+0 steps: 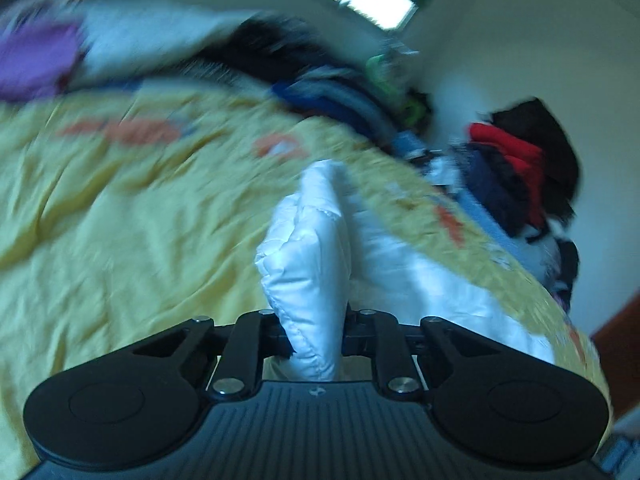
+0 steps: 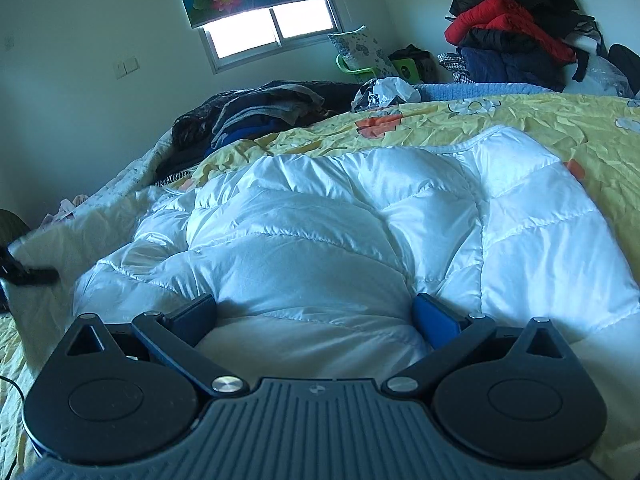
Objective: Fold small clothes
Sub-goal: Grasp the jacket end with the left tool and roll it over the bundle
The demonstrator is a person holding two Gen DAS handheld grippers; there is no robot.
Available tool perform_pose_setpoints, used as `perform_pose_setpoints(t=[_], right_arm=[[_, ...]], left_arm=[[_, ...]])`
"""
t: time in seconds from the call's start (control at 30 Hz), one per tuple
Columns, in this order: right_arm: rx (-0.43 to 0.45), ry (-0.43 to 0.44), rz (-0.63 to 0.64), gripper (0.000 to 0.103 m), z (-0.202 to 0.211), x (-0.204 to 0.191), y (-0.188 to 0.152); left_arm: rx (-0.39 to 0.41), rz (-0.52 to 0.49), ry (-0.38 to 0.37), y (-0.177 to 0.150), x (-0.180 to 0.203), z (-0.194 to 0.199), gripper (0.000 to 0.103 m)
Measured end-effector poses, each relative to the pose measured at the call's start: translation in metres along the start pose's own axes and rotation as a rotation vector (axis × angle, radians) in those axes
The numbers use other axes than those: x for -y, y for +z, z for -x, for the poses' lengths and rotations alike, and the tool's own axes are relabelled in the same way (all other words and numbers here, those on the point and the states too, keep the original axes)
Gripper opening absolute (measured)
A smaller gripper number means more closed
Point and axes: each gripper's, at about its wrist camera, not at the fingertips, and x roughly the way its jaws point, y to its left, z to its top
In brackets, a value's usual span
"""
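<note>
Visibly unlabelled white quilted garment [image 2: 340, 232], left hand-held gripper [image 1: 316, 336] clamping

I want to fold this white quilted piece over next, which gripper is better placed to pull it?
Left. The left gripper is shut on the white piece; the right gripper is open, pressed against it.

Motion-blurred clothes pile [image 1: 328, 92] behind bedspread [image 1: 120, 200]

Left wrist view: tilted, blurred, close over left tool [image 1: 316, 336], facing across bed [image 1: 100, 220]. Right wrist view: low behind right tool [image 2: 316, 316], facing window [image 2: 272, 28]. Shared: white quilted garment [image 2: 340, 220], clothes pile [image 2: 512, 36].
</note>
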Motion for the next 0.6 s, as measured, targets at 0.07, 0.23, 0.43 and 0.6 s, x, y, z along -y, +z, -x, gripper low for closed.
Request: perform_pose_setpoints(t=[0.07,0.23,0.43,0.6], right_arm=[[0.005,0.011,-0.015,0.1,0.002,0.002,0.0],[0.017,0.056,-0.072,0.101,0.006,0.01,0.003],[0.017,0.187,-0.352,0.102,0.028,0.038,0.029],[-0.063,0.559,-0.579,0.102,0.043,0.056,0.069]], left_arm=[[0.04,-0.099,-0.018,-0.002,0.027,0.01,0.017],[0.095,-0.271,-0.029,-0.017,0.077,0.023,0.016],[0.156,-0.538,-0.087,-0.06,0.132,0.038,0.016],[0.163,-0.733,-0.155,-0.101,0.176,0.037,0.016]])
